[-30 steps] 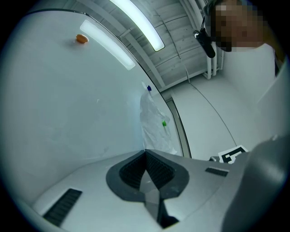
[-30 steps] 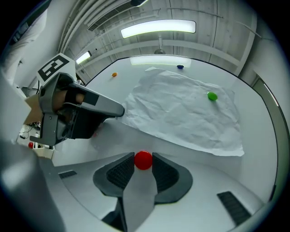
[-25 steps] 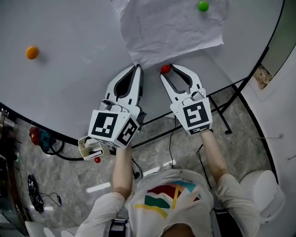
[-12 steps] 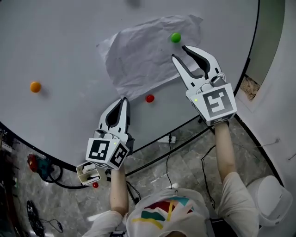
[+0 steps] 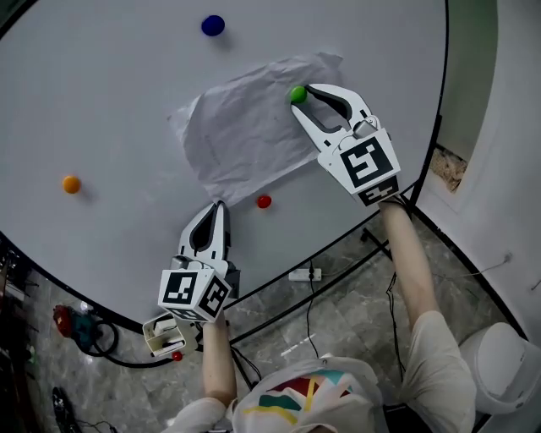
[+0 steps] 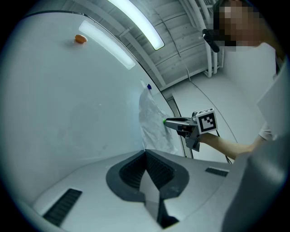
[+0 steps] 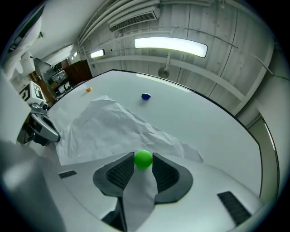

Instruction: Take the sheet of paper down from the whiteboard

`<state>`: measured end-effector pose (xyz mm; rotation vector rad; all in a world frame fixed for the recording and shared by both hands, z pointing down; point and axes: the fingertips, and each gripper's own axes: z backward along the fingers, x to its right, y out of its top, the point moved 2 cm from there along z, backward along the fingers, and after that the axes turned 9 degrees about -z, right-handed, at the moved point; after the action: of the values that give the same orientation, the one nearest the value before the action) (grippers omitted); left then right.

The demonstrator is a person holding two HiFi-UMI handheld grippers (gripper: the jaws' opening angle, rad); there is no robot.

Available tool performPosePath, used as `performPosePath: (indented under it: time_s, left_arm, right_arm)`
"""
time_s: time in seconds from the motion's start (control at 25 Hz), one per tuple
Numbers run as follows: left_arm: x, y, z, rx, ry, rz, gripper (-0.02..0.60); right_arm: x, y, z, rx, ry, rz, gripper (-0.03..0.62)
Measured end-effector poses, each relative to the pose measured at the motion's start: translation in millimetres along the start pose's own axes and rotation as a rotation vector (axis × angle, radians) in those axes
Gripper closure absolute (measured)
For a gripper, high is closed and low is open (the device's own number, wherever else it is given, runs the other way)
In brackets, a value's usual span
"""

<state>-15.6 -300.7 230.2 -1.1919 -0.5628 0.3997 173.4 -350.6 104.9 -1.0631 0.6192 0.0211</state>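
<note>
The right gripper (image 5: 302, 97) pinches one round green magnet (image 7: 143, 159) between its jaw tips, against the single crumpled white paper sheet (image 5: 245, 135) on the whiteboard (image 5: 127, 110). The left gripper (image 5: 218, 205) has its jaws closed tight on that sheet's lower corner. Three other round magnets sit on the board: a red magnet (image 5: 264, 201) just beside the left jaws, an orange magnet (image 5: 71, 183) and a blue magnet (image 5: 212, 25) well apart from them.

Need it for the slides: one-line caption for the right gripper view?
Right gripper grips the green magnet pinning a crumpled paper sheet to the whiteboard.

Left claw (image 5: 218, 206) shut; outstretched right claw (image 5: 301, 98) pinches the green magnet (image 7: 143, 159).
</note>
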Motion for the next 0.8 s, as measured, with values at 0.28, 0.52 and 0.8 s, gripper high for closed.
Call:
performPosePath:
  time_s: [0.28,0.52,0.8]
  left_arm:
    - [5,6,1,0.005,0.017,-0.006,0.535]
    - [-15,8,46,0.03,0.078,-0.029,0.535]
    - [-33,6,50,-0.004,0.216,-0.071,0.535]
  right_arm:
    - [5,5,5,-0.013,-0.009,0.021,0.461]
    - [-24,40,3,0.015,-0.012,0.069,0.462]
    - [9,44,-11,0.019,0.003,0.078,0.462]
